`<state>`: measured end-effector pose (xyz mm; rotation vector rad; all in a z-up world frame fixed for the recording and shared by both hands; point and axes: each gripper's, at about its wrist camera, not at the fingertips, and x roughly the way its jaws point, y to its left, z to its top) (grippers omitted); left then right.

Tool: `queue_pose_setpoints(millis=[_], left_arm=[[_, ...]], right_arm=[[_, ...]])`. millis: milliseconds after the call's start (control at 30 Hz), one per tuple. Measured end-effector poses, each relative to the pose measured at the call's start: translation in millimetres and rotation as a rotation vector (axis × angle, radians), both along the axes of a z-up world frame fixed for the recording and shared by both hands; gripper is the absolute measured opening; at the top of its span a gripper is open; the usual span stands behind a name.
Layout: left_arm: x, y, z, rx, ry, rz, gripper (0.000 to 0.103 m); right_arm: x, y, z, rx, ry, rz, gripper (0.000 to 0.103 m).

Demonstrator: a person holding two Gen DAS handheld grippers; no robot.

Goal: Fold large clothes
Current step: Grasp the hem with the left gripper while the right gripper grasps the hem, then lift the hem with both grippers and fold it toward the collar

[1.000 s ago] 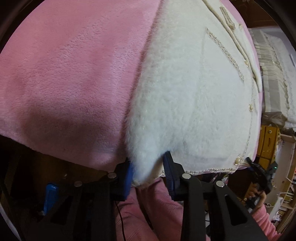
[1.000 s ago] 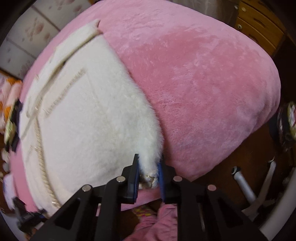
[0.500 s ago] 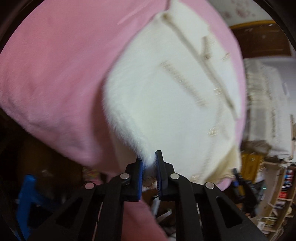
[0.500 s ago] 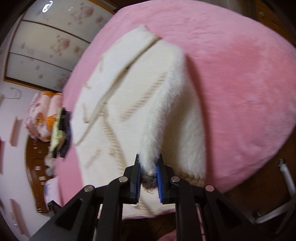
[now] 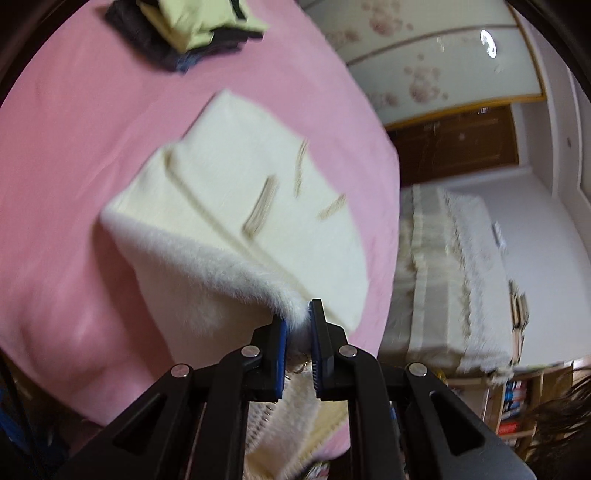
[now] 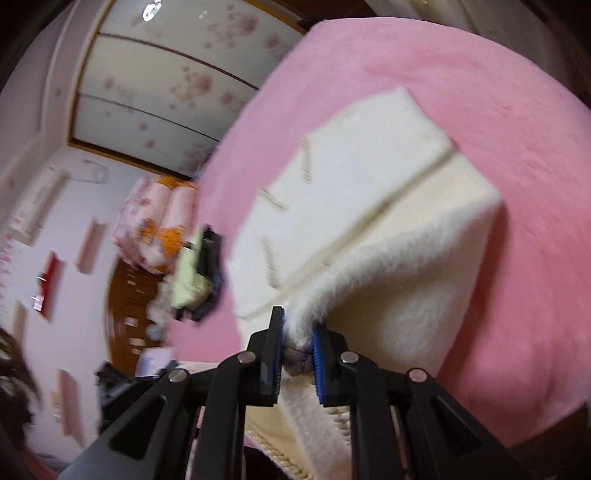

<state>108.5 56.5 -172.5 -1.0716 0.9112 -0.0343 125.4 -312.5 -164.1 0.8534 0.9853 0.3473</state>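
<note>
Pinching the fuzzy hem of the cream jacket (image 5: pixel 236 206), the left gripper (image 5: pixel 297 334) has its fingers pressed onto one lower corner, while the right gripper (image 6: pixel 297 336) clamps the other corner the same way. The jacket's upper part lies flat on the pink bed (image 5: pixel 66 155), its lower edge lifted clear and curling over. A stack of folded clothes (image 5: pixel 192 29) sits well apart at the far side. Slippery plush could slide out of either grip mid-fold, and uneven travel between the two hands would likely lay the hem down skewed, leaving a crooked fold.
</note>
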Motion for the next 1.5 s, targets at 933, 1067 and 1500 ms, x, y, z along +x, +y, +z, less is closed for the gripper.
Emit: queue_pose_setpoints(millis=[933,1067,1500], left_arm=[[211,72,48,0.247,-0.246,0.218,0.007],[259,75,13,0.318,-0.157,0.181,0.007],[321,100,-77,0.326,0.181,0.157,0.015]], right_arm=[[237,-57,52,-0.093,-0.327,-0.191,0.012],[284,-36,23,-0.168,-0.302,-0.154,0.012],[347,-26,-68,-0.334,-0.005,-0.191,0.014]])
